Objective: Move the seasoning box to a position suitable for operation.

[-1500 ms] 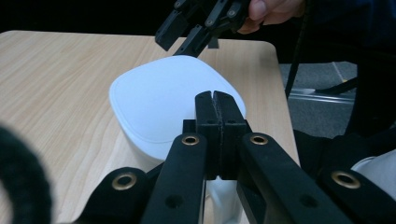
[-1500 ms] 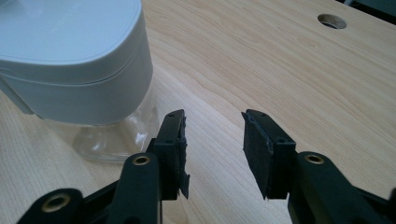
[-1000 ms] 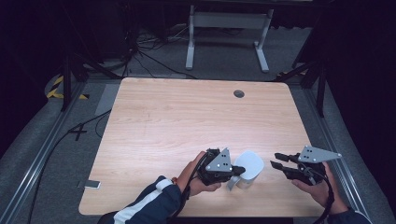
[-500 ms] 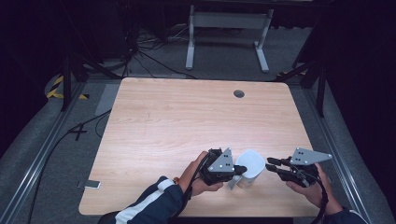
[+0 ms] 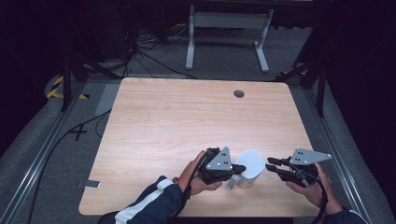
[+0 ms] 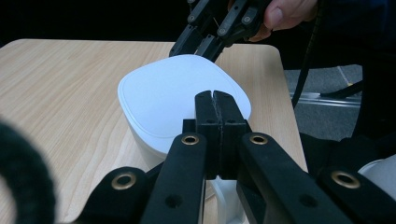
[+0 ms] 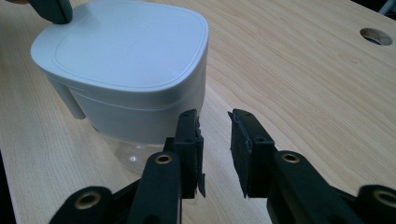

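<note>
A white container (image 5: pixel 250 164) with a flat lid (image 6: pixel 173 98) and a clear base stands near the table's front edge. Its white handle (image 5: pixel 231 182) points toward the person. My left gripper (image 5: pixel 240 170) is at the container's left side, jaws pressed together, tips (image 6: pixel 215 95) over the near rim of the lid (image 7: pixel 126 46); the handle shows just beneath them. My right gripper (image 5: pixel 269 164) is close to the container's right side, slightly open (image 7: pixel 215 119), with nothing between its pads. Its tips (image 6: pixel 205 42) hang just past the lid's far rim.
The wooden table (image 5: pixel 187 121) has a round cable hole (image 5: pixel 239 93) at the back right. A small flat device (image 5: pixel 88 184) lies on the floor at the left. A metal stand (image 5: pixel 224 32) and cables are behind the table.
My right gripper has moved left, closer to the container. The left gripper and the container have stayed put.
</note>
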A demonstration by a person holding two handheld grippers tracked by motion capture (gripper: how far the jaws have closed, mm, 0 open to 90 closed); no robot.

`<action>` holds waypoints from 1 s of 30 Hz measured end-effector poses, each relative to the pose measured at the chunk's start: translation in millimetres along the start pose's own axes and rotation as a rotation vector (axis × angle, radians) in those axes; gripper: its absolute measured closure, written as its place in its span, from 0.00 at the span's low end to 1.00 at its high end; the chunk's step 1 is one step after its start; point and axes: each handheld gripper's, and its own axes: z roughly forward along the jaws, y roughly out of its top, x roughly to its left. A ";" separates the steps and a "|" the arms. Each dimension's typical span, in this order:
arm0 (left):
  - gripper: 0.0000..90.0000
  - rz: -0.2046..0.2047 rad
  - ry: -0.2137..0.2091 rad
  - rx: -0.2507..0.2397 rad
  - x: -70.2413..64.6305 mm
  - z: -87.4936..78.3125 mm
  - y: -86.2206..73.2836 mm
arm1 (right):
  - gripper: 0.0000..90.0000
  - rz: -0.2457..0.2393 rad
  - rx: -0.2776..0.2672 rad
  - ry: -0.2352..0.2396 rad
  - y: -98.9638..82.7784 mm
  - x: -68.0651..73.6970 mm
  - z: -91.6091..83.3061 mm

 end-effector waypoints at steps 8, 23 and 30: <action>1.00 -0.016 -0.002 -0.001 -2.1 -0.7 -0.9 | 0.82 -0.009 -0.005 0.004 2.6 2.2 -1.8; 1.00 0.038 0.009 0.081 -8.1 1.1 -2.6 | 0.87 -0.025 0.026 0.004 0.3 2.5 0.8; 1.00 0.036 -0.006 0.082 -8.9 5.8 -7.2 | 0.86 -0.014 0.023 -0.007 -1.9 -0.2 -0.9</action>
